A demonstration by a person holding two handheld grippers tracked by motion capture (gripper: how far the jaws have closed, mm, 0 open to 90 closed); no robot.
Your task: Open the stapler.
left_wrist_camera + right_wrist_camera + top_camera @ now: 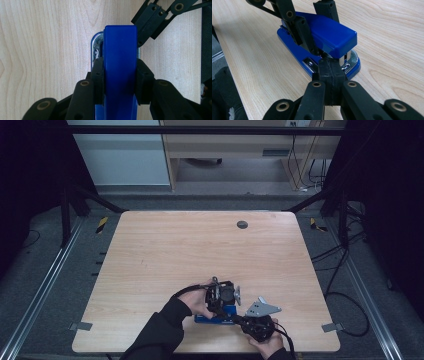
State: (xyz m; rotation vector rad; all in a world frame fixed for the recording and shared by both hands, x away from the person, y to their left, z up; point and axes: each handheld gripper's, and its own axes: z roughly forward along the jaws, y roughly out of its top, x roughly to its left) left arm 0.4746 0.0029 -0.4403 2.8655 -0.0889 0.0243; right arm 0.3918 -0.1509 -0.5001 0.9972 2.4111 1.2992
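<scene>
One table: wooden table (pixel 165 245), far and left parts bare, ample room; all action near the front edge, right of centre.
One stapler: blue stapler (pixel 324 37) flat on the table, just inside the front edge.
Two grippers, both at the stapler:
Left gripper (pixel 120 75): jaws clamped on the stapler's top arm, one pad per side.
Right gripper (pixel 329 68): jaws fully closed, pads together, tip at the stapler's front mouth; contact unclear.
</scene>
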